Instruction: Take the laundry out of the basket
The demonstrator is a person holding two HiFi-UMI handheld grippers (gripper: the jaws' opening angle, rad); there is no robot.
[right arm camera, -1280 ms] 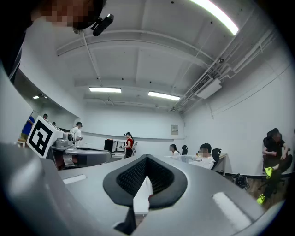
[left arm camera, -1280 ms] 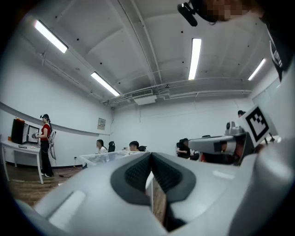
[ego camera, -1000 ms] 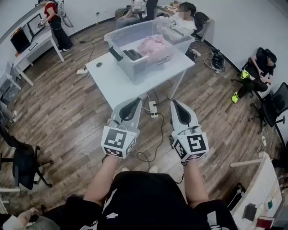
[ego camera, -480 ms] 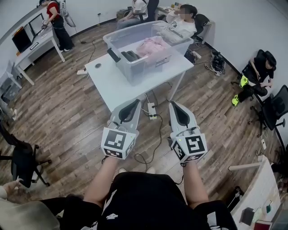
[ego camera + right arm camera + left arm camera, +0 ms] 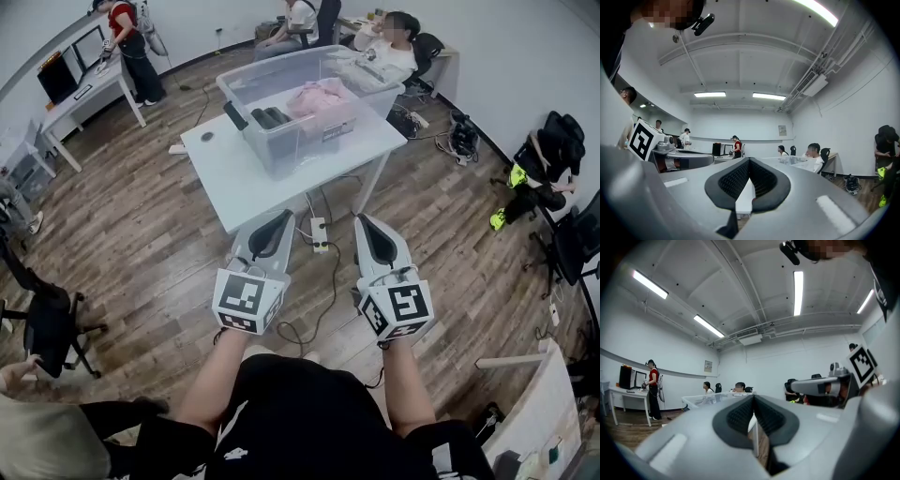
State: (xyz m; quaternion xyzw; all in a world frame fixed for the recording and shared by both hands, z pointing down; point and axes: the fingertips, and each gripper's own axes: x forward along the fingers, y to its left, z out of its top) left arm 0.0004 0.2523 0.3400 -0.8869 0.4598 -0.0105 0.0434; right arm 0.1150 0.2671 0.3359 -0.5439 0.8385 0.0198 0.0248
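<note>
Pink laundry (image 5: 319, 94), clear basket (image 5: 281, 145), white table (image 5: 234, 178), brown wood floor (image 5: 122, 244).

1. Grippers: two, the left gripper (image 5: 284, 214) and the right gripper (image 5: 362, 218).
2. Marker cubes: two, the left cube (image 5: 248, 300) and the right cube (image 5: 397, 309).
3. White table (image 5: 234, 178): one.
4. Clear basket (image 5: 291, 150): one.
5. Pink laundry (image 5: 319, 94): one heap. Dark pieces (image 5: 267, 116) lie beside it, count unclear.
6. Power strip (image 5: 320, 232): one.
7. Side desk (image 5: 89, 94): one.
8. Office chairs: at least three, the left chair (image 5: 52, 328), the right chair (image 5: 574, 230) and the far chair (image 5: 424, 42).
9. Bystanders: five, a standing person (image 5: 127, 37), two seated people (image 5: 298, 19) at the far end, a seated person at right (image 5: 548, 155), and a near person (image 5: 37, 441) partly in view.
</note>
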